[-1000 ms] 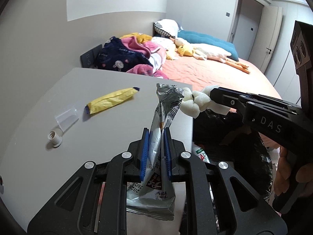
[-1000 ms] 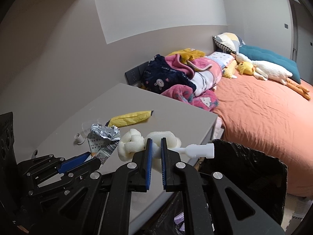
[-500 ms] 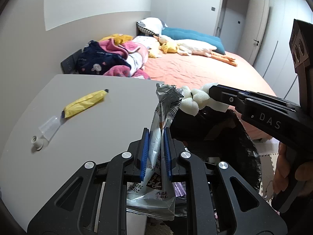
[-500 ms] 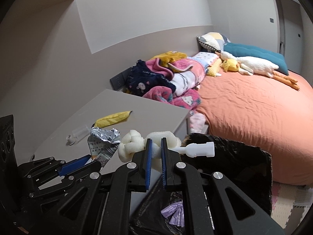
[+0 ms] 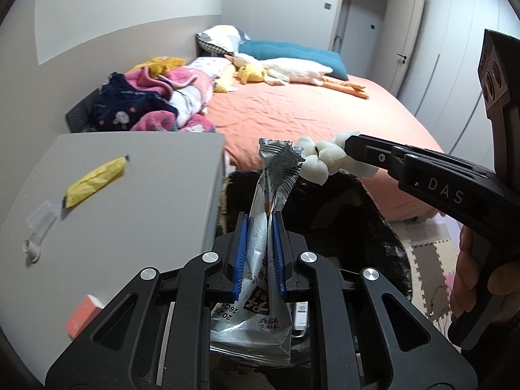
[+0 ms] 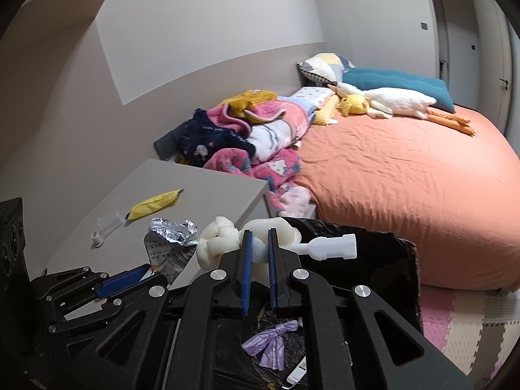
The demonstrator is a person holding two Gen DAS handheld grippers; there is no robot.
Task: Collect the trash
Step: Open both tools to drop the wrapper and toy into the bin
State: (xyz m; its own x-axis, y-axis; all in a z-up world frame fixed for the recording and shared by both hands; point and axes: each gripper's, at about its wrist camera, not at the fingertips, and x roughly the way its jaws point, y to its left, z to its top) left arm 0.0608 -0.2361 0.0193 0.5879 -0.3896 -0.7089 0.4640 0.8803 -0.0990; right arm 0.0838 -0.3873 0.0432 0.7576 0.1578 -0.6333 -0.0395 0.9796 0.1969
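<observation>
Left claw: clenched on a silver foil wrapper, which stood upright between the blue pads, its crimped top above the black-lined trash bin. The right wrist view showed this claw only from the side, at lower left, with the wrapper's crumpled top over the desk edge.

Right claw: clenched on a knotted white foam piece with a white plastic nozzle jutting to the right, held over the bin's mouth. The left wrist view showed it from the side, the foam just beside the wrapper's top, and a hand around the handle; the nozzle was hidden there.

Bin contents: seen only in the right wrist view, a knotted purple bag and a white object, too small to identify.

Desk, grey, just beside the bin: a yellow wrapper, a clear plastic piece and a small white cap well apart from the claws. An orange-and-white box at the near edge showed in the left wrist view only.

Beyond: a bed with an orange sheet, a heap of blankets, plush toys and a teal pillow; foam floor mats beside the bin
</observation>
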